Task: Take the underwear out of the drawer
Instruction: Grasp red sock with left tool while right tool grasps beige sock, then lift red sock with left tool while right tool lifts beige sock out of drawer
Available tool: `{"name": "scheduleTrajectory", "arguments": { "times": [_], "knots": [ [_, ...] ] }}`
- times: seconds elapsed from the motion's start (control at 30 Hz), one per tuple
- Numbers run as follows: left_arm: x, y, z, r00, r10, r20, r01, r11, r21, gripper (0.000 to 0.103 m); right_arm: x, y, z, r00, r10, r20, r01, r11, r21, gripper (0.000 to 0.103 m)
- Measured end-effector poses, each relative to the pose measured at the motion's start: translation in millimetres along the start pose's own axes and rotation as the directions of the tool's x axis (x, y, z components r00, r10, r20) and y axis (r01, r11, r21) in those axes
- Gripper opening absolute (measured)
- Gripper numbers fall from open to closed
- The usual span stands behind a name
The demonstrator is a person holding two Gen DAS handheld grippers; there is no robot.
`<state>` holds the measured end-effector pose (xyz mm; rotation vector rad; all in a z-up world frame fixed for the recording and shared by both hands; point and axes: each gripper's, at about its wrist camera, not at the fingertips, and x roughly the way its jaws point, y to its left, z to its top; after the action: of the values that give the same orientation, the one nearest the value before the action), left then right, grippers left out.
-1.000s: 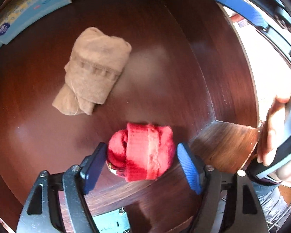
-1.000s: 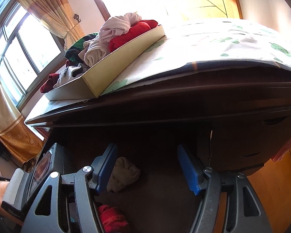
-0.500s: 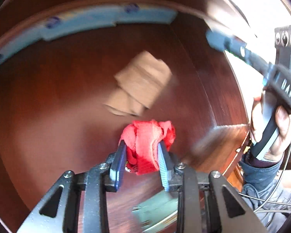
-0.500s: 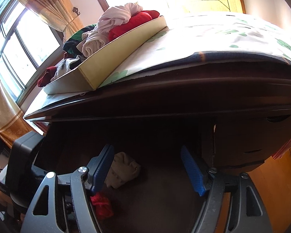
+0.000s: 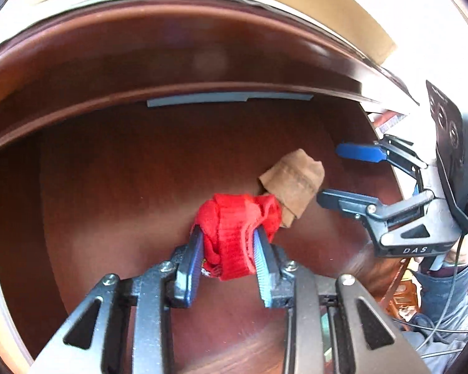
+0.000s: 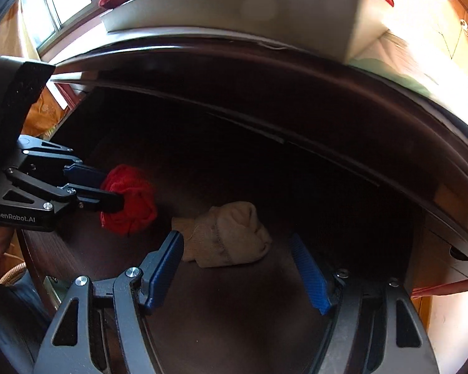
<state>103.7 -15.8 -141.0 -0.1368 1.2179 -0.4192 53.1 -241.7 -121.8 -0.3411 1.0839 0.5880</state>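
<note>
Dark drawer (image 5: 115, 168): left gripper (image 5: 227, 249) clamps red underwear (image 5: 234, 227); right gripper (image 6: 237, 265) gapes around beige bundle (image 6: 227, 237).

Bright red rolled underwear (image 5: 234, 237), tan beige rolled underwear (image 6: 227, 237), dark reddish-brown wooden drawer (image 5: 115, 168), blue-padded hand-held gripper (image 6: 237, 268)

1. Left tongs (image 5: 227, 260): dark grey metal arms with triangular cut-outs, silver screws, blue ribbed pads; white lettering "GenRobot.AI" on the side.
2. Right tongs (image 6: 237, 269): same grey frame and blue ribbed pads; "DAS" marked on the body, black housing with round ports, a green light.
3. Thin grey cables trail below.
4. The person wears a blue denim sleeve (image 5: 433, 283).
</note>
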Motion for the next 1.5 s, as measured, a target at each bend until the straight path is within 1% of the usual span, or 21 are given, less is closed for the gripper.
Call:
{"name": "scheduleTrajectory", "arguments": {
  "times": [0.13, 0.23, 0.3, 0.43, 0.53, 0.57, 0.6, 0.63, 0.7, 0.8, 0.97, 1.1, 1.27, 1.3, 1.5],
  "knots": [
    [-5, -1, 0, 1.000, -0.023, 0.020, 0.023, 1.000, 0.007, 0.029, 16, 6, 11, 0.998, -0.011, -0.070, 0.010, 1.000, -0.011, 0.073],
    [-4, -1, 0, 0.999, -0.045, 0.021, 0.045, 0.999, 0.005, 0.029, 25, 11, 16, 0.993, -0.025, -0.116, 0.023, 1.000, -0.021, 0.073],
    [-4, -2, -1, 0.998, -0.057, 0.021, 0.057, 0.998, 0.009, 0.029, 31, 14, 18, 0.989, -0.033, -0.146, 0.029, 0.999, -0.035, 0.068],
    [-5, -1, -3, 0.997, -0.072, 0.040, 0.072, 0.997, 0.001, 0.029, 42, 23, 25, 0.982, -0.043, -0.181, 0.034, 0.998, -0.053, 0.063],
    [-9, -2, -6, 0.996, -0.070, 0.059, 0.070, 0.998, 0.003, 0.029, 46, 27, 29, 0.980, -0.046, -0.194, 0.036, 0.998, -0.053, 0.053],
    [-10, -2, -7, 0.996, -0.064, 0.067, 0.064, 0.998, 0.006, 0.029, 48, 26, 30, 0.979, -0.044, -0.198, 0.034, 0.998, -0.051, 0.047],
    [-13, -2, -8, 0.995, -0.061, 0.075, 0.060, 0.998, 0.008, 0.029, 48, 27, 31, 0.980, -0.041, -0.195, 0.032, 0.998, -0.048, 0.038],
    [-14, -3, -9, 0.995, -0.059, 0.082, 0.059, 0.998, 0.008, 0.029, 47, 26, 32, 0.981, -0.038, -0.188, 0.029, 0.998, -0.050, 0.036],
    [-16, -3, -9, 0.994, -0.051, 0.096, 0.051, 0.999, 0.004, 0.029, 46, 29, 32, 0.985, -0.040, -0.170, 0.029, 0.997, -0.067, 0.027],
    [-20, -4, -11, 0.992, -0.040, 0.119, 0.040, 0.999, 0.002, 0.029, 40, 33, 30, 0.990, -0.045, -0.131, 0.035, 0.996, -0.076, 0.022],
    [-23, -11, -14, 0.988, 0.007, 0.156, -0.011, 1.000, 0.025, 0.029, 23, 32, 22, 0.999, -0.018, -0.041, 0.015, 0.998, -0.067, 0.020],
    [-27, -17, -17, 0.980, 0.051, 0.190, -0.060, 0.997, 0.044, 0.029, 11, 35, 18, 1.000, -0.002, 0.028, 0.004, 0.998, -0.066, 0.020],
    [-31, -23, -21, 0.967, 0.102, 0.234, -0.121, 0.990, 0.067, 0.029, -7, 35, 12, 0.993, 0.016, 0.114, -0.008, 0.997, -0.072, 0.020],
    [-32, -25, -22, 0.963, 0.113, 0.243, -0.133, 0.989, 0.070, 0.029, -15, 42, 5, 0.991, 0.019, 0.130, -0.009, 0.997, -0.076, 0.020],
    [-36, -30, -24, 0.945, 0.159, 0.286, -0.192, 0.977, 0.090, 0.029, -34, 37, -11, 0.978, 0.024, 0.208, -0.008, 0.997, -0.078, 0.020]
  ]
}}
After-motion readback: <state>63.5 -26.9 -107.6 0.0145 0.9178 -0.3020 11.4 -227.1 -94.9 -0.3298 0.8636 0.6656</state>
